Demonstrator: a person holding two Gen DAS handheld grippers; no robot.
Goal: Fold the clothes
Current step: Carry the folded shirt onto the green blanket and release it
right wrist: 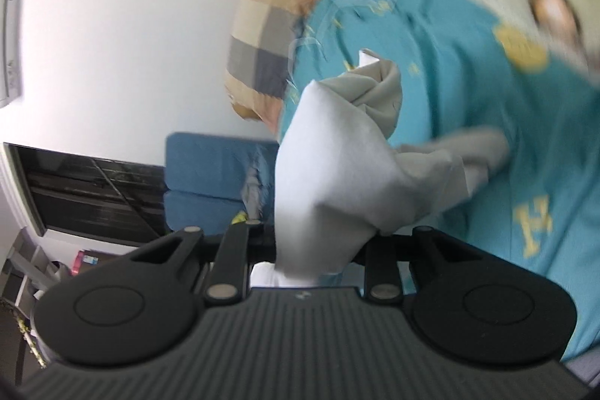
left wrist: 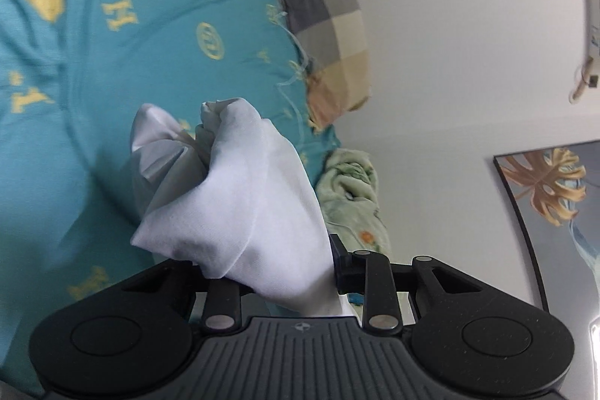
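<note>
Bunching between each hand-held gripper's (left wrist: 285, 287) fingers — white garment (left wrist: 240, 197), above teal bedspread (left wrist: 112, 100).

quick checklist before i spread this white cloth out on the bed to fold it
1. Left gripper has hold of the cloth: ok, fabric runs down into its jaws.
2. Right gripper has hold of the cloth: ok, fabric runs into its jaws.
3. Cloth spread flat: not ok, it is bunched and twisted in both views.
4. Which edges or corners are held: cannot tell, the fabric hides the jaws.
5. Room on the teal bedspread: cannot tell in full; a green blanket and a checked pillow lie along its edge.
6. Right view sharp enough to judge: not ok, it is motion blurred.
</note>
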